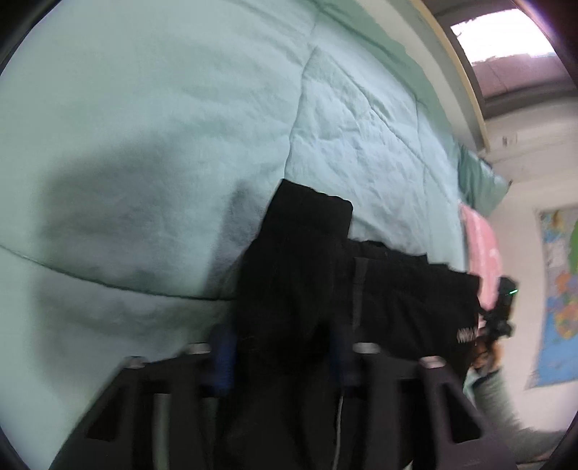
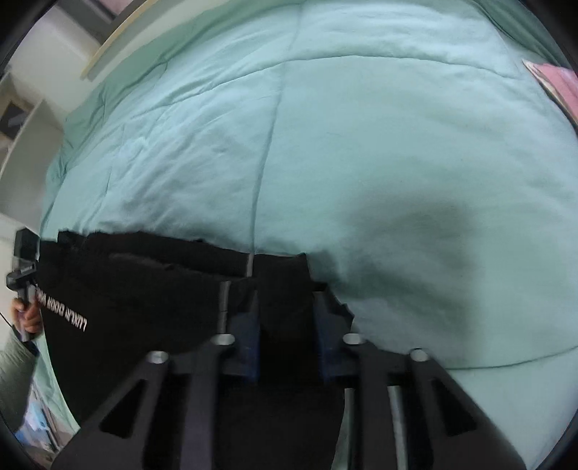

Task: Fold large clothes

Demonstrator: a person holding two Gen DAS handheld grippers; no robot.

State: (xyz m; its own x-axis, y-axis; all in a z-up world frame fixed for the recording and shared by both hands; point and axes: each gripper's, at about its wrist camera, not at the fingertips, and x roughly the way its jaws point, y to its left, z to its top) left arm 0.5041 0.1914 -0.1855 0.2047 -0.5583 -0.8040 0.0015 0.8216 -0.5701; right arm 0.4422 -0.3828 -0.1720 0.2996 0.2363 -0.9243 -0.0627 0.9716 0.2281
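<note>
Mint quilt (image 2: pixel 361 144) fills frame; black garment (image 2: pixel 144 289) stretched sideways between my left gripper (image 1: pixel 281 347) and right gripper (image 2: pixel 285 321), both pinching its edge.

Soft, dim daylight is cast from a window (image 1: pixel 505 32) that is blown out to white. Broad, blurred shadows are thrown on the green bedspread (image 2: pixel 361 144). Detail in the black garment (image 1: pixel 300 274) is swallowed by darkness. Motion blur is seen in the left wrist view. Edges are bent and vignetted by fisheye distortion.
</note>
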